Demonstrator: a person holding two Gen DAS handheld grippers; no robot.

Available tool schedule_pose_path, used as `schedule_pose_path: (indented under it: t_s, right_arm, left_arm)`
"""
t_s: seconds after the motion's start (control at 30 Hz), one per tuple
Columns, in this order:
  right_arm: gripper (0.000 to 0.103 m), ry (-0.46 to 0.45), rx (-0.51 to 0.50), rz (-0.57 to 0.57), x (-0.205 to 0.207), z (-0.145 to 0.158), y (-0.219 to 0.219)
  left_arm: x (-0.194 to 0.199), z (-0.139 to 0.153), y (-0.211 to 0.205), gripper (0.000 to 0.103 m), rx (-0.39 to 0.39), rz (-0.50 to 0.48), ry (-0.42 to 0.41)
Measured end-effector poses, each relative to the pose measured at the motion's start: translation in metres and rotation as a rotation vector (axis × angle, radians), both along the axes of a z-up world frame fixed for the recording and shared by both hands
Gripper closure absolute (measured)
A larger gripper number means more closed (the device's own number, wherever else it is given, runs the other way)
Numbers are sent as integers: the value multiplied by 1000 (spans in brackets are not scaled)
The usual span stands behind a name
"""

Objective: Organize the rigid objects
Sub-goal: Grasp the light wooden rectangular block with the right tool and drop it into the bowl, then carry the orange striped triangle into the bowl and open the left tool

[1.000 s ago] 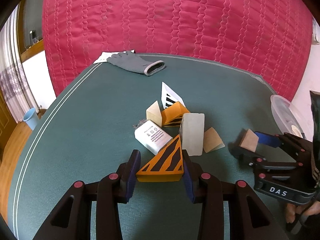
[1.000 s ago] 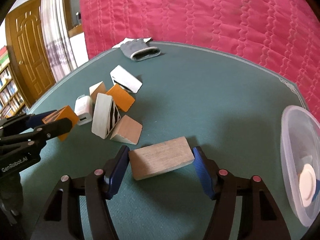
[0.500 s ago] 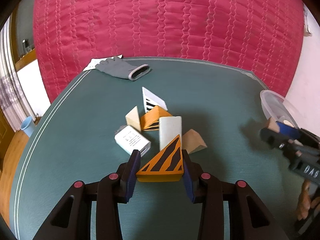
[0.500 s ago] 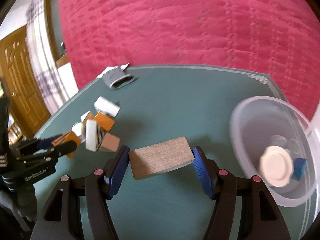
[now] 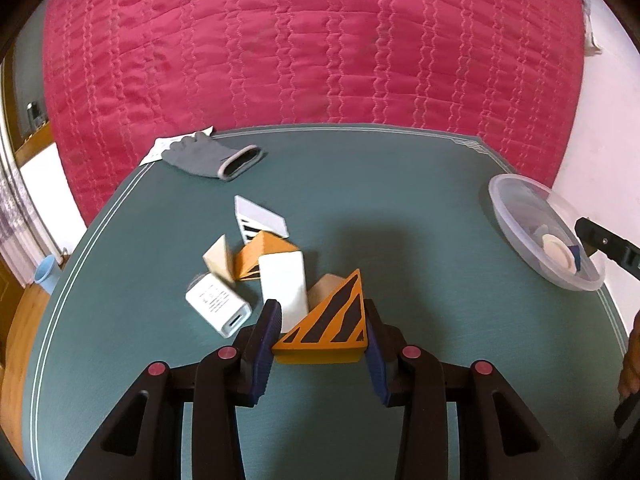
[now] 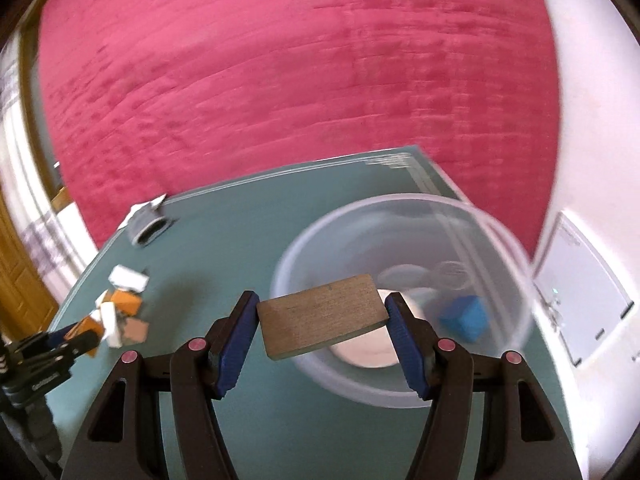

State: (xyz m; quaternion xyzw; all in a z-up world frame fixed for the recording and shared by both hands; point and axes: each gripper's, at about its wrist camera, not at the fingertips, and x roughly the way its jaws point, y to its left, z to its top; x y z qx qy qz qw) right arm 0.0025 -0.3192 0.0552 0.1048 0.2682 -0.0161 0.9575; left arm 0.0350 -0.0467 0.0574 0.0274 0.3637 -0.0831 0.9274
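Starting at the far left of the green felt tabletop [image 5: 400, 208], you have a grey work glove [image 5: 212, 156] lying on a white paper slip near the back edge, by the quilted pink bedspread. Nearer you sits the loose cluster of blocks: a white plug-in charger [image 5: 218, 304] at the left, a pale wooden wedge [image 5: 218, 258] just behind it, an orange wedge [image 5: 260, 254] touching that, a white striped wedge [image 5: 258, 218] lying farthest back, and a white rectangular block [image 5: 284, 284] standing just ahead of your left gripper [image 5: 320, 338]. That left gripper is clamped on an orange triangular wedge with black stripes [image 5: 326, 330], both blue pads pressed to its sides, with a tan wooden wedge [image 5: 326, 286] partly hidden behind it. Moving right, your right gripper [image 6: 322, 322] is clenched on a flat brown wooden rectangular block [image 6: 322, 320], held tilted over the near rim of the clear round plastic bowl [image 6: 500, 240] at the table's right corner. Inside the bowl you can see a white round disc [image 6: 368, 350] and a blue cube [image 6: 466, 316]; this view is motion-blurred
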Motion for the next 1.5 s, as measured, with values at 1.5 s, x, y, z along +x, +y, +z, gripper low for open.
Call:
schedule_pose_path:
  t_s: [1.5]
  right_arm:
    - [36, -127, 66, -311, -27, -18, -78]
  left_arm:
    - [60, 23, -203, 61, -51, -357, -14]
